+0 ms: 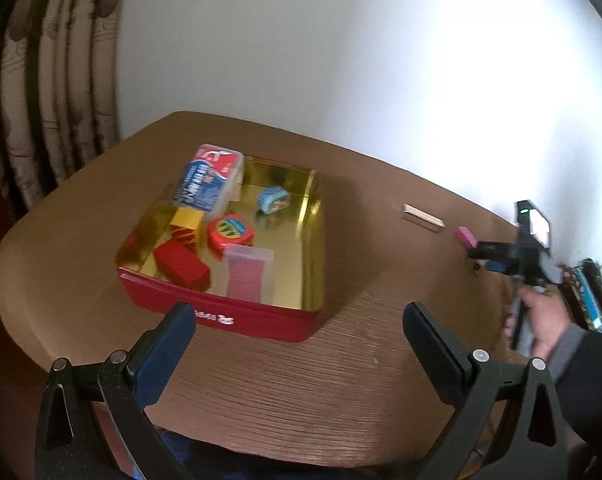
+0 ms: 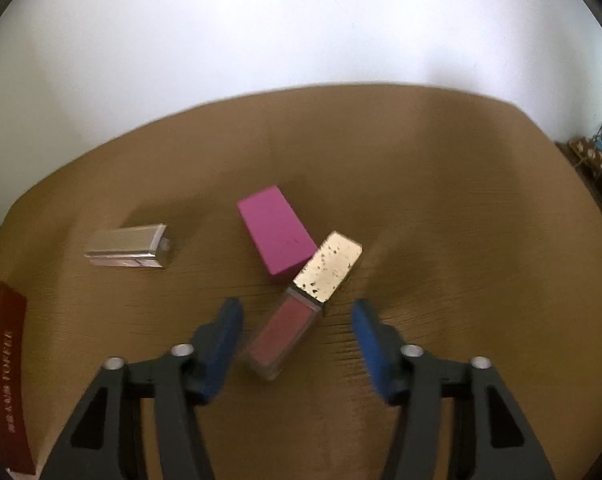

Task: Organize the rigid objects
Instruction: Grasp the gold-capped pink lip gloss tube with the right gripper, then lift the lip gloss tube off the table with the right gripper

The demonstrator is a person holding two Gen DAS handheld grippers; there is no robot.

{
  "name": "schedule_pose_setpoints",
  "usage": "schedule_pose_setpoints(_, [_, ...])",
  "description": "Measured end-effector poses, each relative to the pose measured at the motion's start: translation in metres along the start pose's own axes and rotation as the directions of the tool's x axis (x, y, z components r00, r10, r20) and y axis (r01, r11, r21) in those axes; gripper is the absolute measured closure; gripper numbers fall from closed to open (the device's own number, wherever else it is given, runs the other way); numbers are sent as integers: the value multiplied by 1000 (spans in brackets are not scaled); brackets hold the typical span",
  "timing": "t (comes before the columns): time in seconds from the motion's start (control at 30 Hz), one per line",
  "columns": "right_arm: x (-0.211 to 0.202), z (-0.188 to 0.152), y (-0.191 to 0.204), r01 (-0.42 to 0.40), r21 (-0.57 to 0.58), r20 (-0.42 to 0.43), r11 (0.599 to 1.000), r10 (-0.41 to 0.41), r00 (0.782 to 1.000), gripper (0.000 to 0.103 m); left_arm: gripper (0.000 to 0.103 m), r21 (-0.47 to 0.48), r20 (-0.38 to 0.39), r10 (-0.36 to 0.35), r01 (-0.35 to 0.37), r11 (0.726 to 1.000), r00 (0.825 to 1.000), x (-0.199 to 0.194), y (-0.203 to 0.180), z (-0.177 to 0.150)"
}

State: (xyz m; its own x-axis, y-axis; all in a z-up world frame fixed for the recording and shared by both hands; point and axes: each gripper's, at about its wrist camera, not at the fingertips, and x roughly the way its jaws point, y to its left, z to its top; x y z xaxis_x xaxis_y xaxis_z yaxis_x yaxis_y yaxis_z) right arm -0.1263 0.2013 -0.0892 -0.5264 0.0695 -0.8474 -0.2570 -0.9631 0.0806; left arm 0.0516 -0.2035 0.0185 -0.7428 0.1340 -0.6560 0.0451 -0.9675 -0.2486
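A red tin [image 1: 237, 314] with a gold inside holds several small boxes and a clear pink case [image 1: 248, 274]. My left gripper [image 1: 297, 314] hangs wide open in front of it, with nothing between its fingers. On the brown table [image 2: 441, 184] to the right lie a silver lipstick [image 2: 127, 246], a pink block [image 2: 277, 234] and a lip gloss tube [image 2: 285, 332] with a gold cap. My right gripper [image 2: 297, 306] is open and straddles the gloss tube, whose body lies between the blue pads without touching them. From the left wrist view this right gripper [image 1: 497, 256] stands by the pink block [image 1: 467, 237].
A curtain [image 1: 41, 100] hangs at the back left and a white wall [image 1: 341, 60] runs behind the table. A person's hand [image 1: 541, 316] holds the right gripper. Patterned clutter [image 1: 589, 292] sits past the table's right edge. The tin's side [image 2: 9, 376] shows at the far left.
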Motion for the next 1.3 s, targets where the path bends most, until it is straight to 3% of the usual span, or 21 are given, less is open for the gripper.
schedule_pose_setpoints(0.03, [0, -1, 1, 37, -22, 20, 999, -37, 999, 68, 0, -4, 1, -9, 9, 1000, 1000, 2, 1, 2])
schedule_pose_setpoints(0.13, [-1, -2, -6, 54, -23, 37, 998, -53, 998, 83, 1, -32, -7, -20, 20, 999, 1000, 3, 3, 0])
schedule_pose_setpoints(0.2, [-3, -2, -17, 28, 2, 37, 1000, -28, 999, 83, 1, -50, -6, -22, 22, 999, 1000, 2, 5, -2])
schedule_pose_setpoints(0.27, [-7, -4, -22, 61, -33, 42, 998, -60, 997, 83, 1, -52, 1, -19, 19, 998, 1000, 2, 4, -3])
schedule_pose_setpoints(0.57, [-49, -6, -55, 153, -95, 89, 984, -145, 985, 83, 1, 67, 44, 18, -21, 998, 999, -13, -22, -19])
schedule_pose_setpoints(0.97, [-139, 1, -67, 159, -95, 208, 983, -137, 968, 83, 1, 152, 85, 48, -61, 986, 995, -33, -41, -44])
schedule_pose_setpoints(1.3, [-181, 17, -78, 193, -101, 271, 976, -160, 949, 83, 1, 176, 126, 58, -80, 981, 990, -43, -43, -49])
